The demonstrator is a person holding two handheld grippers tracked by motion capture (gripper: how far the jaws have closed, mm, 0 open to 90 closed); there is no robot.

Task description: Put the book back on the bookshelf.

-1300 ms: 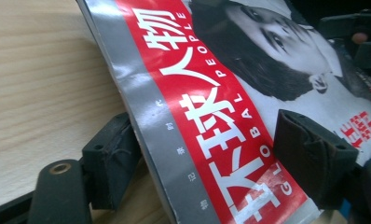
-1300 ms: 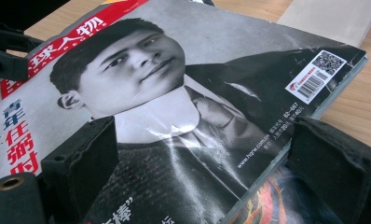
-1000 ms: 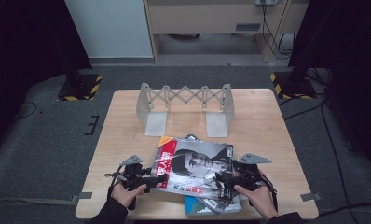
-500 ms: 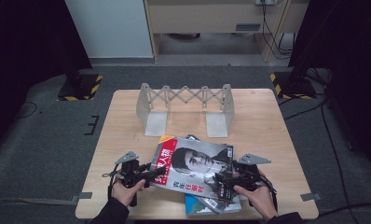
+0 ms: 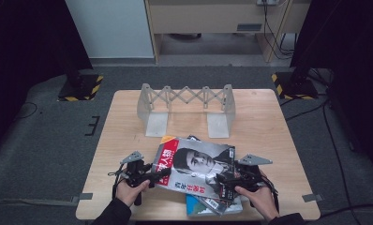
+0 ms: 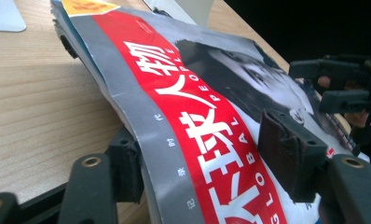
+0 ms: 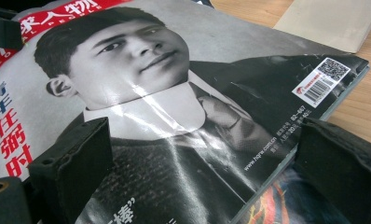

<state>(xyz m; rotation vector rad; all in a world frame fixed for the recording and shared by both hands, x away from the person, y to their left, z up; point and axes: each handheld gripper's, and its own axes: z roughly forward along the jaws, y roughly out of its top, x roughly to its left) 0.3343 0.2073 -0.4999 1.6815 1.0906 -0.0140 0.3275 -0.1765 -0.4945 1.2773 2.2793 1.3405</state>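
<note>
High view: a magazine [image 5: 196, 168] with a red title band and a black-and-white portrait cover lies near the front of the wooden tabletop [image 5: 123, 140], held between the two grippers. The left gripper [image 5: 152, 176] pinches its red-banded edge. In the left gripper view, one of its fingers [image 6: 291, 156] presses on top of the cover and the other sits beneath the edge, which is lifted off the wood. The right gripper [image 5: 224, 180] meets the opposite lower corner. In the right gripper view its fingers [image 7: 74, 163] stand apart, one over the cover and one beside the barcode corner; whether they clamp it I cannot tell. Under that corner lies another magazine [image 5: 208, 206]. Well beyond the fingers stands an expanding metal rack [image 5: 187, 101].
</note>
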